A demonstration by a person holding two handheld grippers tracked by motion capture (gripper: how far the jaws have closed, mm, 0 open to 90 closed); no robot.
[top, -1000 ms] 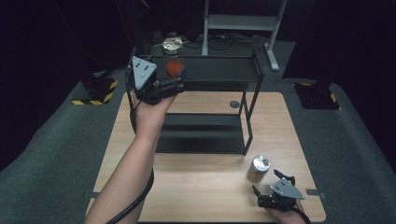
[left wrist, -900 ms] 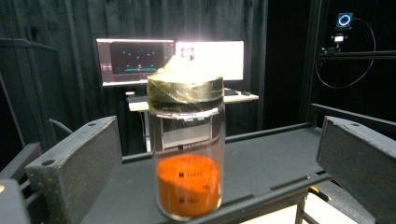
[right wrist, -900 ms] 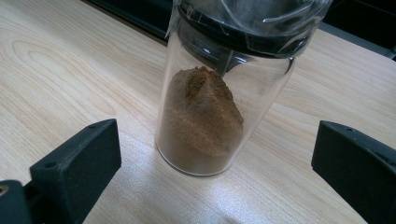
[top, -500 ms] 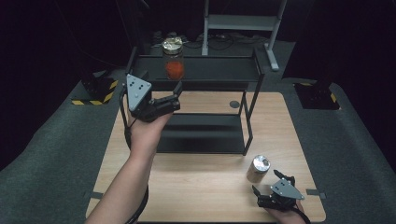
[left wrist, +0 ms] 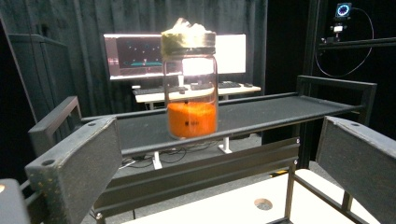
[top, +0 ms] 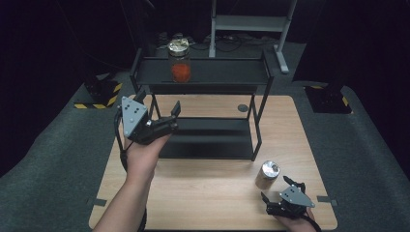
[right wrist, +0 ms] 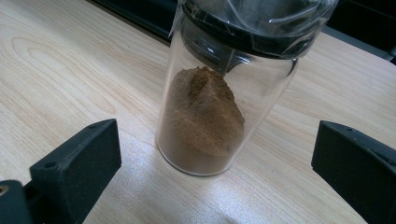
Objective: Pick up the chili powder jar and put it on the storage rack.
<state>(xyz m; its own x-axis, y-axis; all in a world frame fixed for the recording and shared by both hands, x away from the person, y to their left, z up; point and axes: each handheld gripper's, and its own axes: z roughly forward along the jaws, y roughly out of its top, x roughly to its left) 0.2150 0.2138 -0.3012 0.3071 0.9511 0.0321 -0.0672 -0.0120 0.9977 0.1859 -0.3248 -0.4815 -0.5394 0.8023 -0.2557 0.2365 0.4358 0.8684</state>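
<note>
A glass jar of orange stuff [top: 180, 65] with a metal lid stands on the top shelf of a black rack [top: 227, 72]. My left gripper [top: 173, 118] hovers open in front of the rack's left side, well short of the jar. In the left gripper view the orange jar [left wrist: 190, 93] stands upright beyond my left gripper [left wrist: 217, 154], whose jaws are spread wide and empty. A jar of brown powder [top: 267, 175] stands on the table at front right. My right gripper [top: 278, 189] sits open just behind it; the brown jar [right wrist: 210, 107] stands between my right gripper's [right wrist: 219, 144] spread jaws, untouched.
The rack's lower shelf [top: 208, 137] is bare. The wooden table [top: 203, 193] has a round hole [top: 242, 108] near its back edge. Monitors [left wrist: 140, 56] glow behind the rack. Dark floor surrounds the table.
My left gripper has let go of the orange jar and drawn back and down from the top shelf toward the person. The jar stays on the shelf. The right gripper has not moved.
</note>
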